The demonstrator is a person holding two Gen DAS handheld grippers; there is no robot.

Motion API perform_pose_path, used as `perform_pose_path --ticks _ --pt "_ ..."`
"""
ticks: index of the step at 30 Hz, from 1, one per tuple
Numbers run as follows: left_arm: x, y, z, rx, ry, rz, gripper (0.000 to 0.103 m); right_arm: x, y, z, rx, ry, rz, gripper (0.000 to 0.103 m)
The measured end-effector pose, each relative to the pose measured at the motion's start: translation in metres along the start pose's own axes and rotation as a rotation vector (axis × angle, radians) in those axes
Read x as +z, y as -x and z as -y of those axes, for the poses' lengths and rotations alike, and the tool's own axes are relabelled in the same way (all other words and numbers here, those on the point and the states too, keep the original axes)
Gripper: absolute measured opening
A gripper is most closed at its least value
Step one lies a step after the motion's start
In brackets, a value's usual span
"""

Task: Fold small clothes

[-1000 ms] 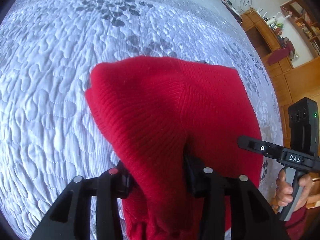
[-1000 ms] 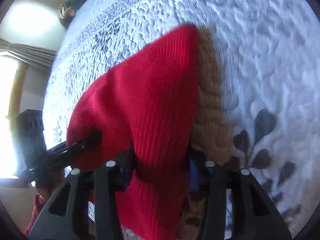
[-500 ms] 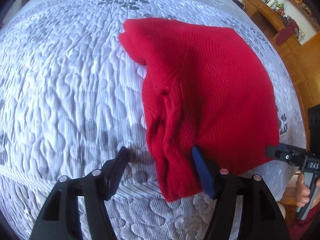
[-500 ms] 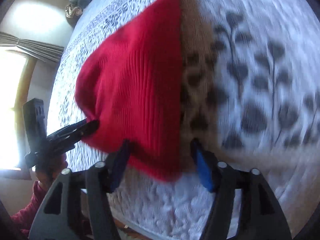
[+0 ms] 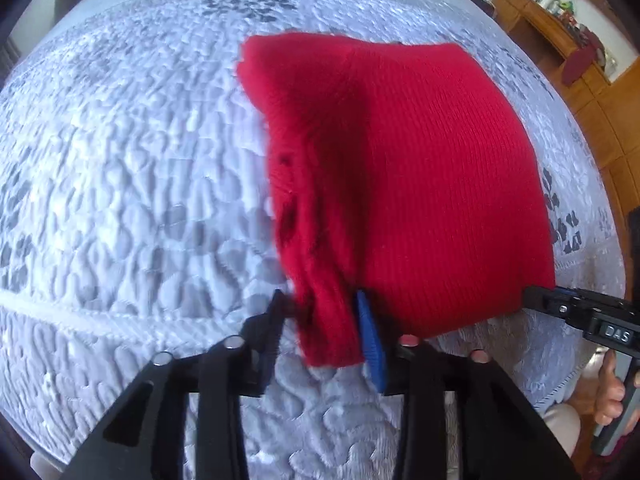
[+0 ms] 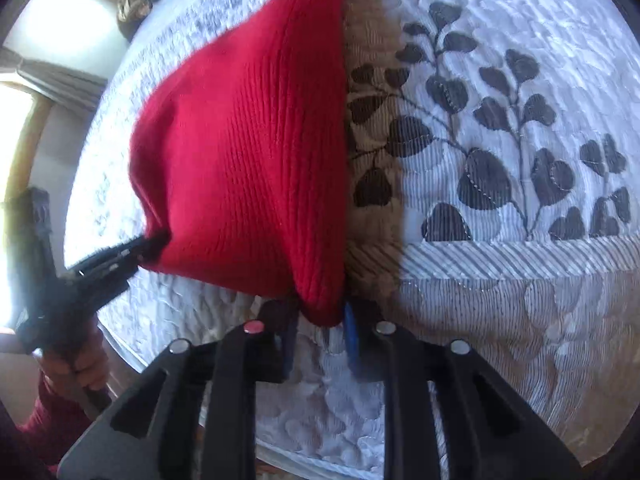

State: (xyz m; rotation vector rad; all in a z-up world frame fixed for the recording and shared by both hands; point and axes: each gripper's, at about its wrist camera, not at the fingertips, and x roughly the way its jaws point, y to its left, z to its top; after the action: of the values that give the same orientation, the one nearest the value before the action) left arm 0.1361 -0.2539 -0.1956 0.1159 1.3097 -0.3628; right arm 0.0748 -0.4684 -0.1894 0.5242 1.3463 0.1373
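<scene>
A red knit garment [image 5: 420, 180] lies stretched over the white quilted bed [image 5: 140, 180], with its two near corners raised. My left gripper [image 5: 320, 316] is closing its jaws on the bunched left edge, and the pads press on the cloth. In the right wrist view the same garment [image 6: 248, 160] tapers to a corner inside my right gripper [image 6: 320, 320], whose jaws are easing open while still pinching that corner. Each gripper shows in the other's view: the right gripper [image 5: 536, 298] and the left gripper [image 6: 152, 242], both at the garment's near edge.
The quilt [image 6: 500, 280] carries a dark leaf print and a striped border near the bed's front edge. A person's hand [image 5: 610, 396] holds the right gripper's handle. A wooden cabinet [image 5: 560, 32] stands beyond the bed at the right, and a bright window [image 6: 16, 128] at the left.
The garment went from hanging close before the cameras to lying spread away over the bed. The left jaws spread wide half a second ago and have narrowed on the bunched edge again.
</scene>
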Motion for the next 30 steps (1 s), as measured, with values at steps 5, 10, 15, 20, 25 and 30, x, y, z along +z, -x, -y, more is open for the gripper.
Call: perform_pose_path --ticks 5,10,15,20,25,30 --pt "-0.019 0.036 0.003 0.082 0.006 0.053 0.051 -0.029 0.043 -0.022 -0.226 0.072 0.126 0.073" --pt "-0.037 0.07 0.023 0.118 -0.011 0.11 0.055 -0.055 0.071 -0.051 -0.24 0.083 0.2 0.086" --pt "-0.057 0.105 0.033 0.144 -0.034 0.167 0.057 -0.072 0.084 -0.067 -0.236 0.061 0.213 0.088" --pt "-0.069 0.128 0.037 0.158 -0.04 0.205 0.059 -0.082 0.09 -0.079 -0.266 0.073 0.223 0.089" --pt "-0.075 0.142 0.043 0.164 -0.05 0.231 0.06 -0.09 0.093 -0.09 -0.261 0.088 0.222 0.09" --pt "-0.076 0.15 0.045 0.172 -0.051 0.251 0.061 -0.088 0.097 -0.091 -0.26 0.085 0.227 0.09"
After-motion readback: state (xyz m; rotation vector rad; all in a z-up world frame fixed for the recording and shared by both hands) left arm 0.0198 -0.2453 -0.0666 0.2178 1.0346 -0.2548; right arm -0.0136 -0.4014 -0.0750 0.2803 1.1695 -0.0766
